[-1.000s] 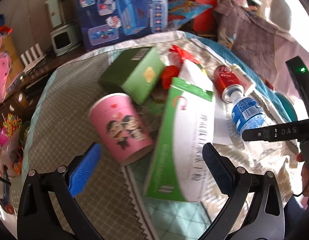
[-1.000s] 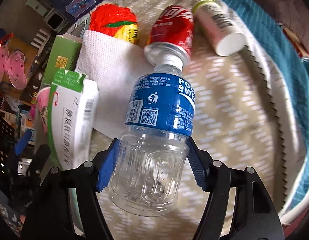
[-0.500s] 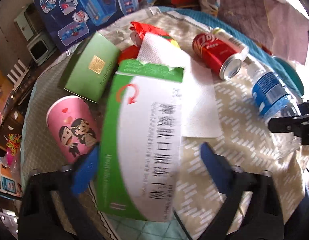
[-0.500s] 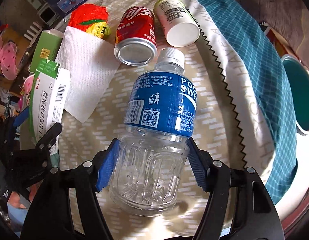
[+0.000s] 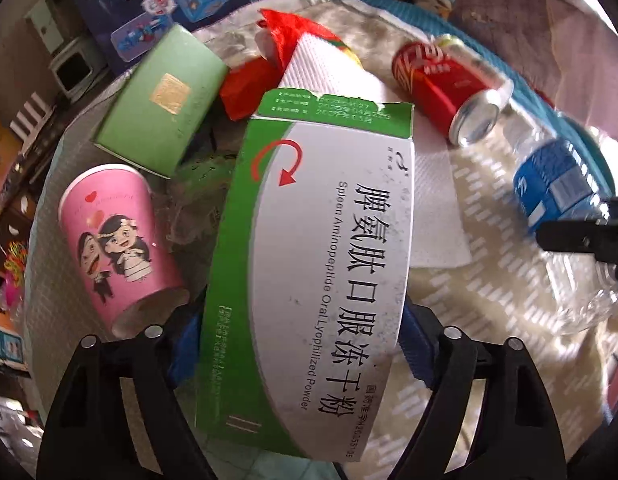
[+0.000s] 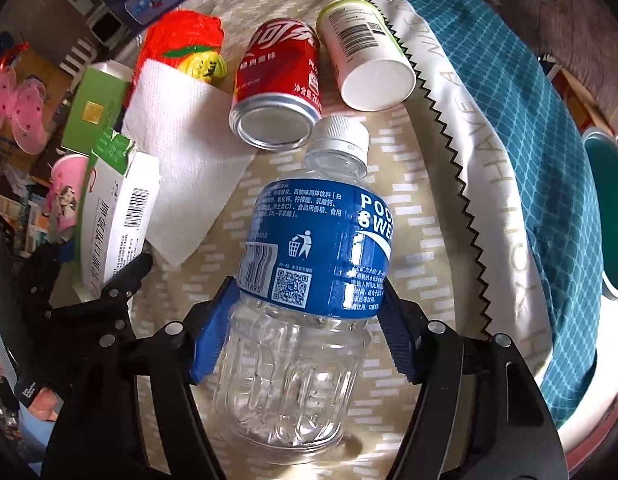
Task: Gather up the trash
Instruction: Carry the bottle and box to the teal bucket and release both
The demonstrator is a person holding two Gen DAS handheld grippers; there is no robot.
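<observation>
both grippers clamped on trash over the patterned cloth

cluttered shelves and a big blue toy box (image 5: 181, 4) are crowding the background behind a table draped in a beige patterned cloth (image 6: 421, 208) with a teal border. taking the red soda can (image 6: 277, 88) as the landmark: it is lying on its side near the middle of the cloth, base toward the right wrist camera. just right of the can in that view a white paper cup (image 6: 369, 60) is lying on its side, touching or nearly touching it. left of the can a white paper towel (image 6: 177, 128) is spreading out, with a crumpled red wrapper (image 6: 181, 40) peeking from its far end. further left of the can a light green box (image 5: 161, 96) is lying, and beyond it a pink paper cup (image 5: 117, 240) is lying tipped over.

the right gripper (image 6: 305, 336) is pinching a clear plastic bottle (image 6: 309, 280) with a blue label, its pads pressing both sides just under the label, and the white cap is sitting just in front of the can's base.

the left gripper (image 5: 301, 344) has just been closing, and its blue pads are now pressing the two long sides of a green and white medicine carton (image 5: 317, 240), whose torn flap is reaching toward the can over the towel.
</observation>
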